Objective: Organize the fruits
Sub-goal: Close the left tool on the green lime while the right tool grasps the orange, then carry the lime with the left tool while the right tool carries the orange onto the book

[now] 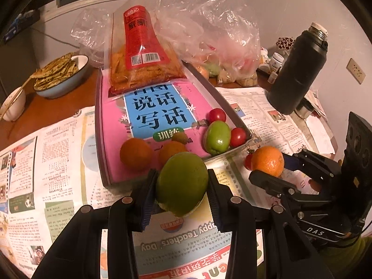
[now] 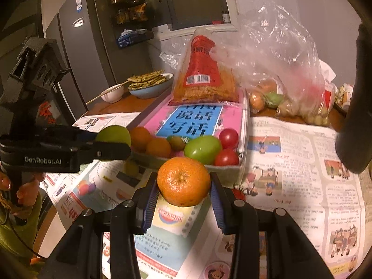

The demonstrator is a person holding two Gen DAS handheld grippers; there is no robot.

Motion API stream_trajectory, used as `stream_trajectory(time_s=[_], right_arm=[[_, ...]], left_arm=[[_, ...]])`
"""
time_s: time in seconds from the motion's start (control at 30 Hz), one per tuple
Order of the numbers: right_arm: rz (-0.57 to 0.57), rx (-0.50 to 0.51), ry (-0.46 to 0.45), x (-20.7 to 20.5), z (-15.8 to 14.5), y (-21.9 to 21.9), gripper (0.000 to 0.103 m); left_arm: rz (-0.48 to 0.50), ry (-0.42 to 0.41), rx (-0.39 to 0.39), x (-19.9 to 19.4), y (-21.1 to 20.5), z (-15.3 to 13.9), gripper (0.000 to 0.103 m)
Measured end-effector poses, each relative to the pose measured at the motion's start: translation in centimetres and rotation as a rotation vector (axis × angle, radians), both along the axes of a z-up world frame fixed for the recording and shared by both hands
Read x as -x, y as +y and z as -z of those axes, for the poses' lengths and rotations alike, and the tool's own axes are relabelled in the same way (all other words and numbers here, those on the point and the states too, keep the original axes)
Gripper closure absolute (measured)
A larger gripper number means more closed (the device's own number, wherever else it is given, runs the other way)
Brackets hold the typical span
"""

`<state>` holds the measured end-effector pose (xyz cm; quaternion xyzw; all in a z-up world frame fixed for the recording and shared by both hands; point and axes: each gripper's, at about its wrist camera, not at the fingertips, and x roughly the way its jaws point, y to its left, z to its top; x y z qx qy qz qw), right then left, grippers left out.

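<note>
Green and egg-shaped, the big green fruit (image 1: 182,183) sits clamped between the left gripper (image 1: 181,186) pads, long axis running roughly 1 to 7 o'clock in the left wrist view, fatter end up toward the tray. It's held just off the near edge of the tray (image 1: 223,97), over the newspaper (image 1: 58,162).

The right gripper (image 2: 184,186) is squeezed onto the orange (image 2: 183,181), stem dimple facing the camera (so its axis points pretty much straight back at the lens). It's in front of the tray's near rim too, at about 3 o'clock from the green fruit.

Already in the tray: two oranges (image 1: 136,153), a smaller green fruit (image 1: 217,137) standing near-upright, a little kiwi (image 1: 180,137), and two red tomatoes (image 1: 217,115) around it. One more tomato (image 1: 248,161) sits on the paper, touching or just behind the held orange.

Readable stuff: the pink book (image 1: 160,114) lining the tray has big Chinese characters, upside down from here, "说话写话" and "训练". Newspaper says "Happy Teachers' Day" upside down. Left gripper's side reads "GenRobot.AI" in the right wrist view, the other one shows "DAS". A red-labelled snack bag (image 1: 141,51) with a barcode lies at the tray's far end, 12 o'clock.
</note>
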<state>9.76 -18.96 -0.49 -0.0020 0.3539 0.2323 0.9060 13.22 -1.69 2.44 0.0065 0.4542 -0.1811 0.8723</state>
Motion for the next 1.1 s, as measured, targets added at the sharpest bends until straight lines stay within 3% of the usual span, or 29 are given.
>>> stream_trajectory(time_s=[1.1], right_arm=[[-0.003, -0.011, -0.026, -4.8, -2.6, 1.5, 0.060]], left_arm=[[-0.022, -0.024, 0.010, -5.5, 0.6, -1.0, 0.061]])
